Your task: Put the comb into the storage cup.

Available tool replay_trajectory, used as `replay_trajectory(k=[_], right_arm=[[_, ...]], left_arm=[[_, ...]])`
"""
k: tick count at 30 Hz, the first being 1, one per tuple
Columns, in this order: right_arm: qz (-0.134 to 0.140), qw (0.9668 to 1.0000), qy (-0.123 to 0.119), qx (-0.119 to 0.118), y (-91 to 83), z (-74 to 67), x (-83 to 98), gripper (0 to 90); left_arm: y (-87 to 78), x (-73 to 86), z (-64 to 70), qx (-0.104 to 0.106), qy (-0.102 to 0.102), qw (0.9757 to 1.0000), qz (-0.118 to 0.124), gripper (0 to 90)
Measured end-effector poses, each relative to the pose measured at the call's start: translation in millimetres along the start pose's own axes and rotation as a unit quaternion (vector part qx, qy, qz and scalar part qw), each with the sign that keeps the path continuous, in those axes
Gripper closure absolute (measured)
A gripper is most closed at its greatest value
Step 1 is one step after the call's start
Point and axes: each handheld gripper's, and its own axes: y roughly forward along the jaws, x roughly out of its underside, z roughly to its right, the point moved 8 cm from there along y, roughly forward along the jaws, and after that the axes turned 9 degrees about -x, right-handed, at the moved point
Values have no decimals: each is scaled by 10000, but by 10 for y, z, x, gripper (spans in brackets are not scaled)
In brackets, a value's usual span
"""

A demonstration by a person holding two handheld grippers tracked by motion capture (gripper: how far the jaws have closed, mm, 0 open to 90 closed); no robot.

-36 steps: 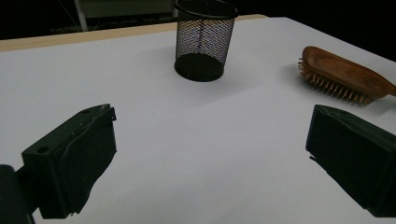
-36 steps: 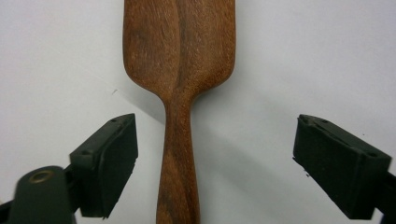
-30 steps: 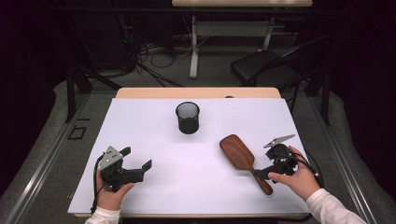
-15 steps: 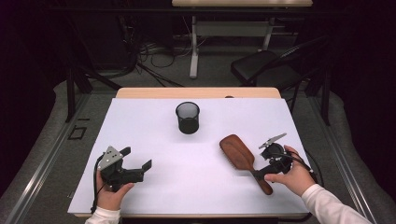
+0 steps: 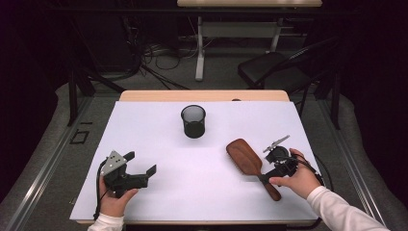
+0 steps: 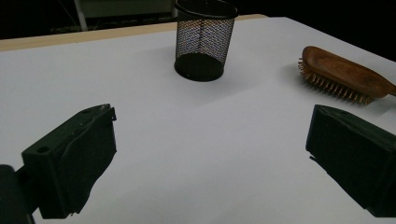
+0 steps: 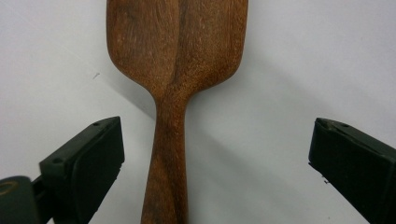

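A brown wooden hairbrush [image 5: 248, 161] lies bristles-down on the white table, its handle toward the front right. My right gripper [image 5: 272, 174] hovers over that handle, open, and in the right gripper view the handle [image 7: 168, 158] runs up between the two wide-apart jaws without touching either. A black mesh cup [image 5: 193, 121] stands upright near the table's middle back. My left gripper [image 5: 142, 167] rests at the front left, open and holding nothing. In the left gripper view the cup [image 6: 203, 39] sits ahead and the hairbrush [image 6: 343, 74] lies to the right.
The white table surface [image 5: 159, 144] has a wooden strip along its back edge [image 5: 202, 95]. Beyond it are a dark chair [image 5: 274, 72], cables on the floor and a desk frame [image 5: 199, 43]. Open surface lies between the two grippers.
My right gripper has shifted left and slightly forward, coming over the hairbrush handle. The left gripper, cup and hairbrush have stayed where they were.
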Motion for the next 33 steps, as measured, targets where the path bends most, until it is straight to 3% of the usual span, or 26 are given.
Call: replay_trajectory(k=[2, 9, 12, 17, 18, 21, 22, 26, 27, 28, 30, 33], right_arm=[[-155, 9999, -47, 28, 6, 12, 8, 54], [-249, 9996, -60, -87, 58, -26, -8, 131], [-216, 9995, -227, -97, 104, -44, -33, 157], [-298, 9992, -250, -100, 144, -63, -35, 198], [-319, 9993, -142, -101, 158, -78, -30, 248], [-351, 9992, -144, -140, 178, -79, -31, 269], [-373, 9991, -19, -182, 195, -98, -30, 289], [-489, 9986, -50, -214, 206, -85, -41, 340], [-489, 9986, -50, -214, 206, -85, -41, 340], [-322, 9991, 72, -257, 240, -108, -62, 353], [-468, 9985, 102, -252, 231, -111, -52, 368], [-444, 9986, 138, -270, 251, -120, -57, 373]], left_arm=[[0, 1, 0, 1, 4, 10000, -3, 17], [2, 2, -6, 5, 7, 10000, -8, 16], [0, 1, -2, 4, 17, 10000, 0, 16], [0, 3, -2, 6, 23, 10000, -8, 17], [0, 3, -3, 11, 23, 10000, -11, 17], [-1, 2, -4, 19, 17, 10000, -7, 17], [-1, 3, -5, 4, 16, 10000, -14, 16], [-2, 2, -4, 2, 21, 10000, -9, 17], [-2, 2, -4, 2, 21, 10000, -9, 16], [-2, 1, -5, 11, 17, 10000, -3, 16], [-3, 2, -5, 11, 4, 10000, -5, 17], [-3, 1, -4, 22, 2, 10000, 1, 17]])
